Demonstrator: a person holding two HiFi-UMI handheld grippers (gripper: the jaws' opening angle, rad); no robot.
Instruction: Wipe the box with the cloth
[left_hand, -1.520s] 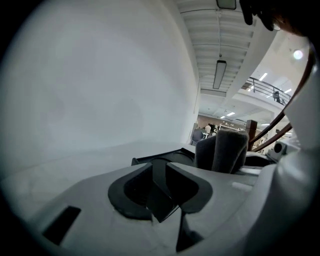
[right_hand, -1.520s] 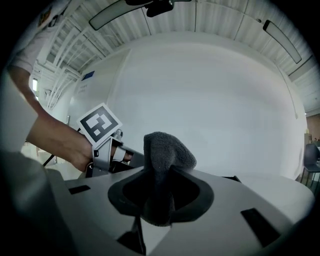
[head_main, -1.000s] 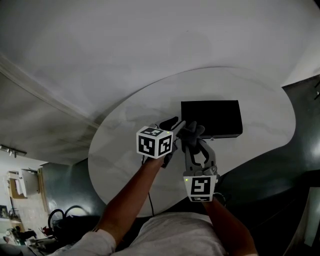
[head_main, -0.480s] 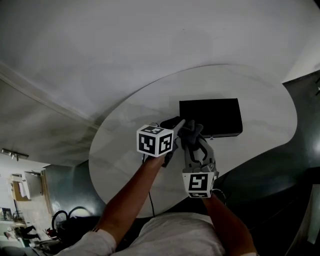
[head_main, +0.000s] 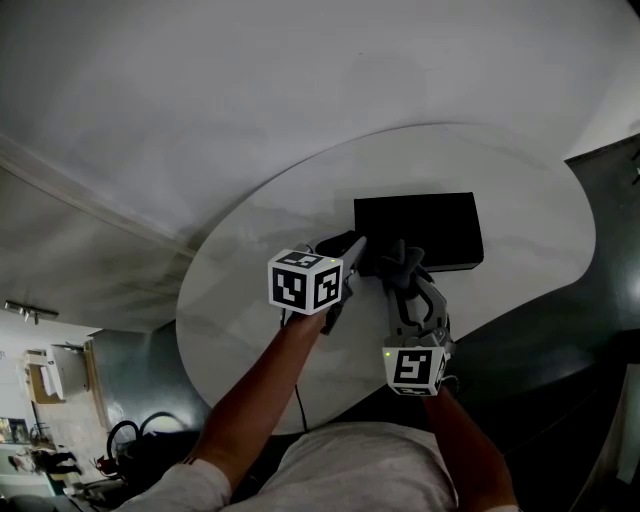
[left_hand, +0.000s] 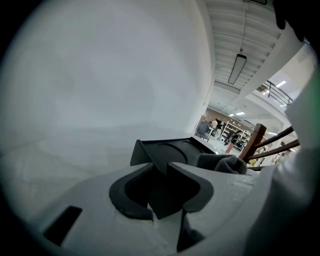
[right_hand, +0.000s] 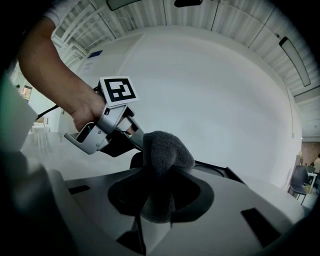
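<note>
Left gripper view has the left tongs (left_hand: 159, 170) just closed onto a corner of the box (left_hand: 167, 150) on the worktop (left_hand: 60, 165), right tongs (right_hand: 159, 185) clenching the cloth (right_hand: 165, 147); wiping pressure could pivot the box loose.

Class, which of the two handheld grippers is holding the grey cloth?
The right gripper: its jaws pinch the fuzzy grey cloth. The left gripper has just closed its jaws on a corner of the flat black box instead.

counted: 1 box (head_main: 425, 225) | 1 cloth (head_main: 392, 256) | 1 table (head_main: 250, 300) | 2 grippers: left gripper (head_main: 351, 246), right gripper (head_main: 402, 276)
</note>
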